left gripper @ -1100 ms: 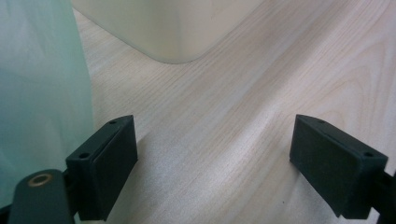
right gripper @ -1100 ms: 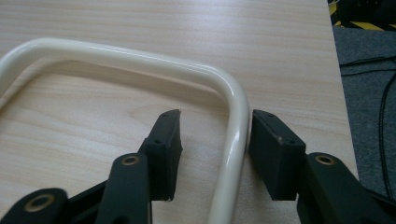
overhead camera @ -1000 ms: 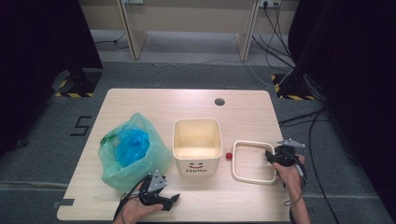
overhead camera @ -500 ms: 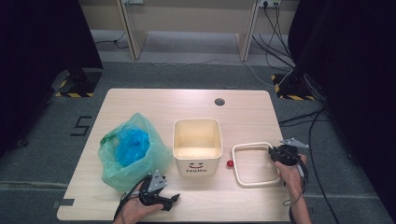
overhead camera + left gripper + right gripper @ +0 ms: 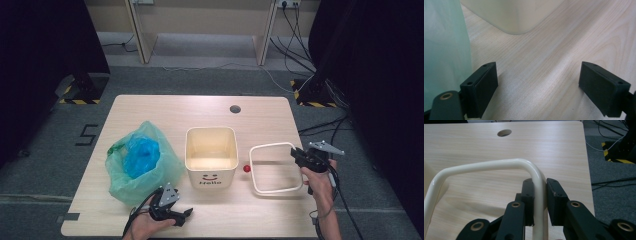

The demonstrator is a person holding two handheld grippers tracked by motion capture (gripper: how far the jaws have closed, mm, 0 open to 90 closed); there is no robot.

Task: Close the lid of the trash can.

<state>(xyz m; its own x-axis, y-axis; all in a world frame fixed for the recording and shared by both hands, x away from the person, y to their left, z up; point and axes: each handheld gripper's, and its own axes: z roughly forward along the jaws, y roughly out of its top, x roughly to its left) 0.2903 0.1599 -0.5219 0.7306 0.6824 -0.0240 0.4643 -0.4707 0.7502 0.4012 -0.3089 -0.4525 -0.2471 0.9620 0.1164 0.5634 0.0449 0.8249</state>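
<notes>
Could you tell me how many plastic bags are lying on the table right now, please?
1. A green plastic bag lies on the table's left side, beside the cream bin, with something blue inside it. Any further bags inside it would be hidden.

Green plastic bag (image 5: 142,167) with blue stuff inside (image 5: 140,154), left on wooden tabletop (image 5: 170,112); small red ball (image 5: 246,169) just right of centre; round hole (image 5: 235,108) near far edge
</notes>
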